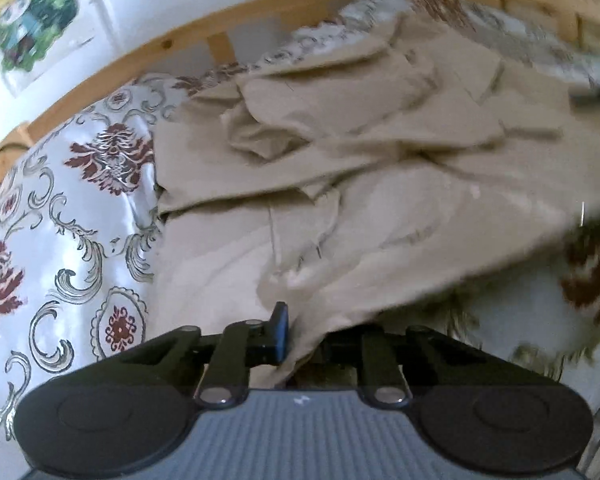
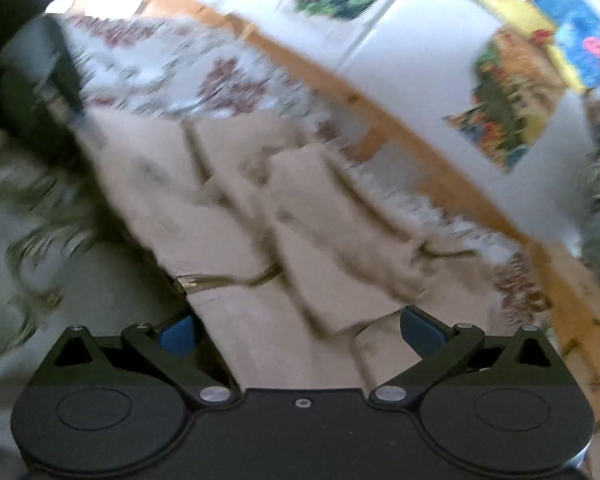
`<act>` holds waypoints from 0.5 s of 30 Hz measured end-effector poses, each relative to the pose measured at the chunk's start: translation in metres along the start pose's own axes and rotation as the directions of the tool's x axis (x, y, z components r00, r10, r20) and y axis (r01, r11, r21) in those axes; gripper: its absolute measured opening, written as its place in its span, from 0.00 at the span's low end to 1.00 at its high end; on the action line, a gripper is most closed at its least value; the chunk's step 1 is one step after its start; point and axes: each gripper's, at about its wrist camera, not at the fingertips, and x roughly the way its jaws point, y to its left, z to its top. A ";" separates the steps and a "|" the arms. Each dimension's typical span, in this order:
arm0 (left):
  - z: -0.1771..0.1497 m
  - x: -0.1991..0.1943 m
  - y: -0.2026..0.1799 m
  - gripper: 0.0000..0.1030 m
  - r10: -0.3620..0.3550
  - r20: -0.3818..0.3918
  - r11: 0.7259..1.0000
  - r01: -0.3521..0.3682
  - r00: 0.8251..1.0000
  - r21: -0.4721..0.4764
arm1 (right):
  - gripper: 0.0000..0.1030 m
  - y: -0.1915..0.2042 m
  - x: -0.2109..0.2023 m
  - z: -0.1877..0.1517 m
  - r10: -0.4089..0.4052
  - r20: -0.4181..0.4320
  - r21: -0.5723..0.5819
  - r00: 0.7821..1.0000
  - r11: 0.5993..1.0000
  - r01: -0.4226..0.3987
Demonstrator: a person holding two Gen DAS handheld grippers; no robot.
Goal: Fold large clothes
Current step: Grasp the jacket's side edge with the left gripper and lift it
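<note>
A large beige garment (image 1: 360,152) lies crumpled on a bed with a white floral cover (image 1: 60,220). My left gripper (image 1: 296,336) is shut on a near edge of the garment, which drapes over and hides the right finger. In the right wrist view the same beige garment (image 2: 260,200) stretches away with folds and a zip (image 2: 204,280) near its edge. My right gripper (image 2: 300,330) is open wide, with its blue pads (image 2: 422,326) on either side of the cloth beneath it. That view is blurred.
A wooden bed rail (image 1: 172,44) runs along the far side against a white wall with colourful posters (image 2: 512,100). A dark object (image 2: 32,80) sits at the upper left of the right wrist view.
</note>
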 end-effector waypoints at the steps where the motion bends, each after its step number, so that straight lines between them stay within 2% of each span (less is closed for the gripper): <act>1: 0.003 -0.003 0.004 0.13 -0.005 0.017 1.000 0.006 1.000 -0.016 | 0.99 0.003 0.003 -0.002 0.035 -0.033 -0.017 0.999 0.999 -0.035; 4: 0.011 -0.013 0.008 0.10 0.002 0.082 1.000 0.001 0.997 -0.029 | 0.99 0.014 0.010 -0.010 0.050 -0.126 -0.101 0.991 0.993 -0.063; 7: 0.015 -0.017 0.010 0.11 0.012 0.104 0.999 -0.008 0.994 -0.036 | 0.99 0.009 0.007 -0.018 -0.056 -0.162 -0.151 0.985 0.988 0.032; 9: 0.010 -0.014 0.009 0.12 0.019 0.089 0.999 -0.016 0.996 -0.031 | 0.98 -0.010 0.004 -0.024 -0.155 -0.192 -0.100 0.969 0.985 0.137; 11: 0.001 -0.010 0.007 0.16 0.033 0.071 0.999 -0.032 0.997 -0.020 | 0.94 -0.036 0.001 -0.033 -0.206 -0.239 0.016 0.949 0.976 0.216; 13: -0.009 -0.009 0.007 0.23 0.042 0.055 0.999 -0.041 0.998 -0.009 | 0.81 -0.058 -0.002 -0.043 -0.245 -0.292 0.113 0.924 0.951 0.288; 14: -0.014 -0.009 0.006 0.25 0.053 0.051 0.999 -0.053 0.997 -0.004 | 0.80 -0.065 -0.005 -0.047 -0.258 -0.306 0.143 0.916 0.939 0.312; 15: -0.018 -0.010 0.006 0.28 0.063 0.048 0.998 -0.063 0.997 0.004 | 0.72 -0.071 -0.009 -0.050 -0.255 -0.305 0.175 0.918 0.932 0.317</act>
